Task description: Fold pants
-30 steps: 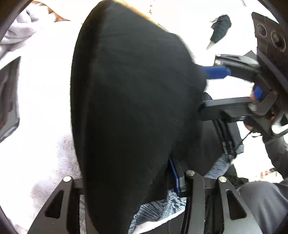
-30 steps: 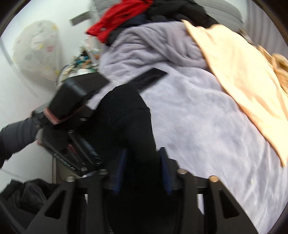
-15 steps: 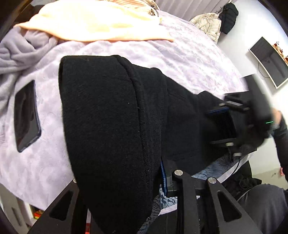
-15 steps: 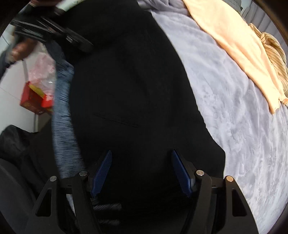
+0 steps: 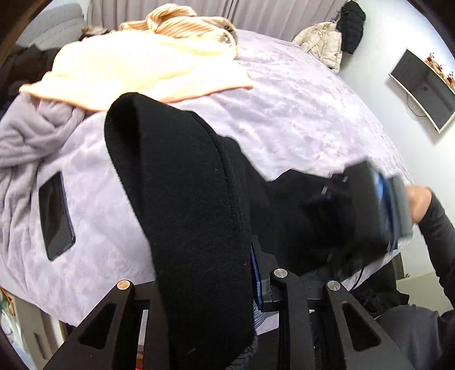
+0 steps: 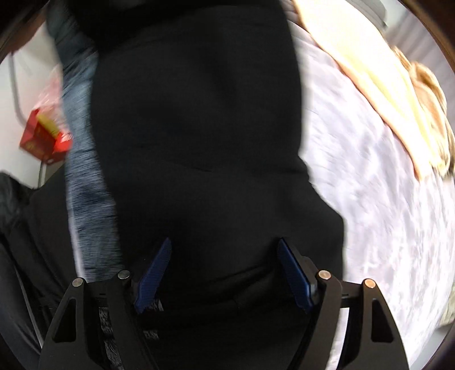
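Someone's bedroom at home is showing here: a lilac plush blanket [image 5: 298, 113] is covering a wide bed, with a cream throw [image 5: 136, 68] lying toward its far edge before grey curtains [image 5: 256, 14]. Jackets [image 5: 335, 37] are hanging in the corner, and a monitor [image 5: 423, 88] is sitting on the white wall.

L gripper [image 5: 204, 287]: its L finger is fully covered by the black pants [image 5: 184, 205]; only a strip of blue pad on the R finger [image 5: 256, 280] shows, so the grip itself can't be read. R gripper [image 5: 378, 210], at 3 o'clock in left wrist view, is motion-smeared, fingertips lost against the dark cloth. Right wrist view blurred overall; red box [image 6: 42, 139] at 9 o'clock has unreadable print. Monitor [image 5: 423, 88] at 2 o'clock is cut by the frame edge.
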